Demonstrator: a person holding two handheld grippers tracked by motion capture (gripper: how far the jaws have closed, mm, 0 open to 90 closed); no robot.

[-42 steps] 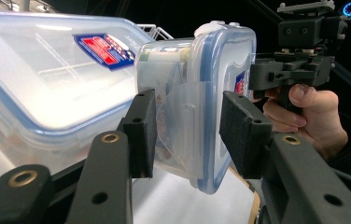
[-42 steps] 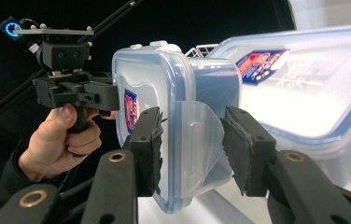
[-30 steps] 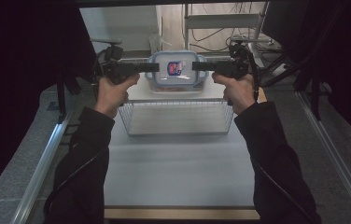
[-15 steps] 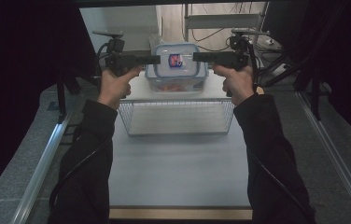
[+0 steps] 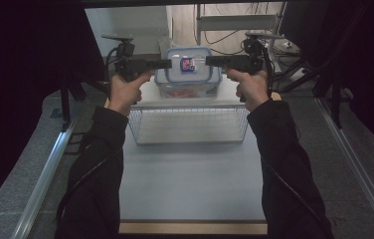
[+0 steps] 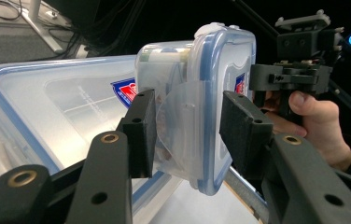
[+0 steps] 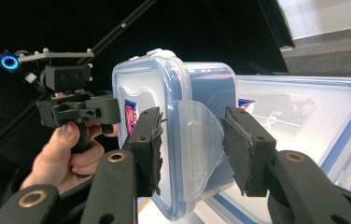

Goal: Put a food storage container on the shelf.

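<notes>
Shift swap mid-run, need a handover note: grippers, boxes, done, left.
Left gripper: fingers shut on one side clip of the small lidded box.
Right gripper: shut on the opposite side clip.
The small lidded box hangs level between them, lid on, food inside, above the large lidded box, beyond the wire basket on the table.
Done: two-sided grip, box lifted.
Left: carry it and set it down, probably in the basket; keep both grips even so it doesn't tilt.
</notes>
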